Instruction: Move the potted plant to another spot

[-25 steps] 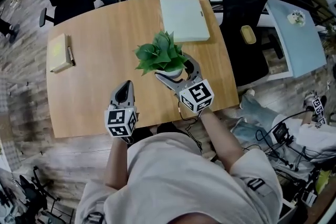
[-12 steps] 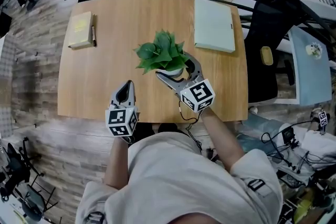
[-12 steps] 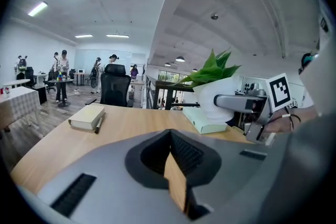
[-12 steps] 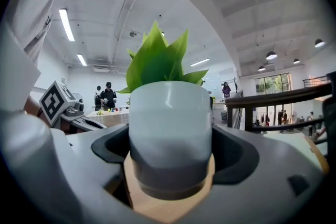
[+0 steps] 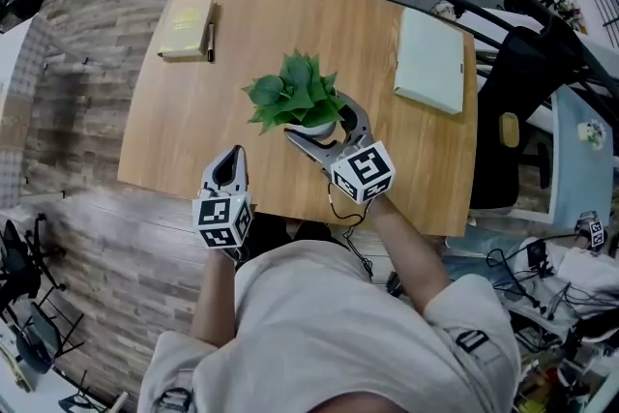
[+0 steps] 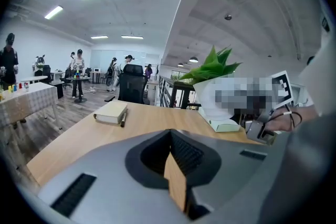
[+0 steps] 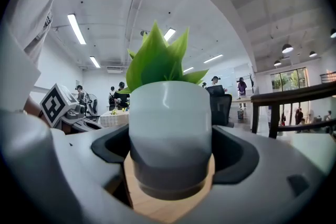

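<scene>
Right claw (image 5: 317, 121) clamped around the white pot of potted plant (image 5: 293, 94), frame centre, tabletop (image 5: 406, 164) beneath, left claw (image 5: 229, 165) closed on nothing, lower left.

A smooth, glossy white round pot (image 7: 169, 123), centre frame, sits between the matt grey plastic jaws of the right gripper (image 7: 169, 181); beneath, a satin-smooth light wood-grain tabletop (image 5: 242, 44), with duller wooden plank flooring (image 5: 77, 111) at left.
</scene>
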### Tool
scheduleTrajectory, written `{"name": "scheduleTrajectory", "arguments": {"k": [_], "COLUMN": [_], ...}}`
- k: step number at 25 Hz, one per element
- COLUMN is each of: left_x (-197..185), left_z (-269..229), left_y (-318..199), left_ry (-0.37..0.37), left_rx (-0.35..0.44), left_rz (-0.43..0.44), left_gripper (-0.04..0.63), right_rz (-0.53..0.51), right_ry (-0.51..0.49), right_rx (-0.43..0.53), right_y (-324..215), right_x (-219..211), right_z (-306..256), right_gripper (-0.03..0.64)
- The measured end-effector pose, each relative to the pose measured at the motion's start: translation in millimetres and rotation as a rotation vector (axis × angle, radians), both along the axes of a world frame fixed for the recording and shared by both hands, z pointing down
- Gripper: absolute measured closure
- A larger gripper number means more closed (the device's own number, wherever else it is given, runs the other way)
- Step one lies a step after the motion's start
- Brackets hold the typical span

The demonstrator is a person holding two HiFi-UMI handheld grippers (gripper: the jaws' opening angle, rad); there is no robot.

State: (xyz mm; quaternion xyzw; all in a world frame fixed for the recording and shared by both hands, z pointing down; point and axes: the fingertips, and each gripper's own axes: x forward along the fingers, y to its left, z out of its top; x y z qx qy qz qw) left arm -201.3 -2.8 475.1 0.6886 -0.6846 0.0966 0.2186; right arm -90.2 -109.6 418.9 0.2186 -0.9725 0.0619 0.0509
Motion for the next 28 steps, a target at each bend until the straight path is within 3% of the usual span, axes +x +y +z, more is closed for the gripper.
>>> {"name": "scheduleTrajectory", "arguments": {"k": [20,28], "left_x": [-103.7,-157.0], "left_z": [14.7,27.4], "left_y": [52.3,63.0], "left_ry": [0.033,0.045], "left_rx": [-0.017,-0.05], "left_rz": [-0.161,-0.187], "left_gripper": [0.583,0.583], "right_rz": [-0.166,-0.181], "right_ry": [0.047,0.062], "right_rx": [-0.036,-0.073], "right_y": [41.9,46.1], "right_x": [-116.6,-173.1], "right_z": [16.4,32.0], "right_gripper": [0.146,0.146]}}
